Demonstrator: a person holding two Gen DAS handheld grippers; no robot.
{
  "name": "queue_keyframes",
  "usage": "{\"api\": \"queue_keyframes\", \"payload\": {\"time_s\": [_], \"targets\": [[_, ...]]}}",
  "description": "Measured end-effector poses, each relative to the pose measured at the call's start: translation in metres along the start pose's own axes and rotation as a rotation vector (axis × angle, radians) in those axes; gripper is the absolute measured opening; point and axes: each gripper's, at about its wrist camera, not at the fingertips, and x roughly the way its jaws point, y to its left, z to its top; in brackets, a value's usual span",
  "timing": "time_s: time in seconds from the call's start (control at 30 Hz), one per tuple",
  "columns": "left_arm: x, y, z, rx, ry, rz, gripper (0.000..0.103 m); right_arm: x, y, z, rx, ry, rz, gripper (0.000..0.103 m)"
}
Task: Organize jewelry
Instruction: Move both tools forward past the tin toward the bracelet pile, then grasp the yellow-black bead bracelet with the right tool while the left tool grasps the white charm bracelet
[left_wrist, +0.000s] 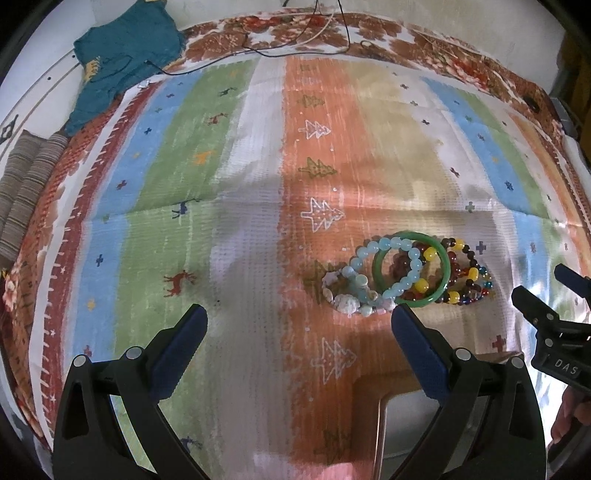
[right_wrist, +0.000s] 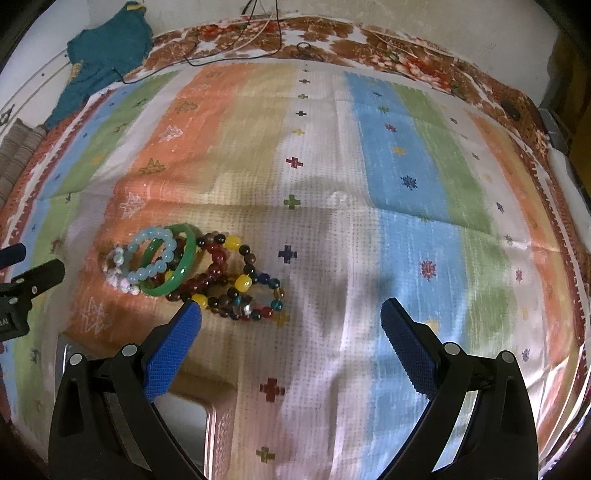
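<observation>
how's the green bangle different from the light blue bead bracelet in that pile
The green bangle is one solid, smooth ring; the light blue bead bracelet is a string of separate round beads. The bangle is opaque, saturated green, while the beads look pale and translucent. The bangle's band is broad and flat-sided; the bracelet is a thinner beaded line. The two overlap, the bracelet crossing through the bangle's opening. Both are closed loops lying in the same heap on the striped cloth.

Landmark: bracelet pile (left_wrist: 406, 275) on striped cloth (left_wrist: 240, 192) | beyond and left of pile: cloth bare, open passage | near side of pile: box (right_wrist: 192, 417) rim just beside it, obstructs low approach | far beyond pile: teal garment (left_wrist: 122, 55), cables (left_wrist: 295, 44) along cloth's far edge
</observation>
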Motion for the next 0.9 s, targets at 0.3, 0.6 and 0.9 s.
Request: {"api": "queue_keyframes", "payload": {"time_s": [0.3, 0.6, 0.9], "targets": [[0.02, 0.0, 0.01, 0.002, 0.044, -0.014, 0.093, 0.02, 0.001, 0.014, -0.004, 0.03, 0.001, 0.099], [0.037, 0.0, 0.021, 0.002, 0.074, -0.032, 0.086, 0.039, 0.002, 0.023, -0.01, 0.057, 0.008, 0.098], [0.055, 0.0, 0.023, -0.008, 0.116, -0.051, 0.075, 0.054, 0.004, 0.028, -0.02, 0.081, 0.016, 0.086]]}}
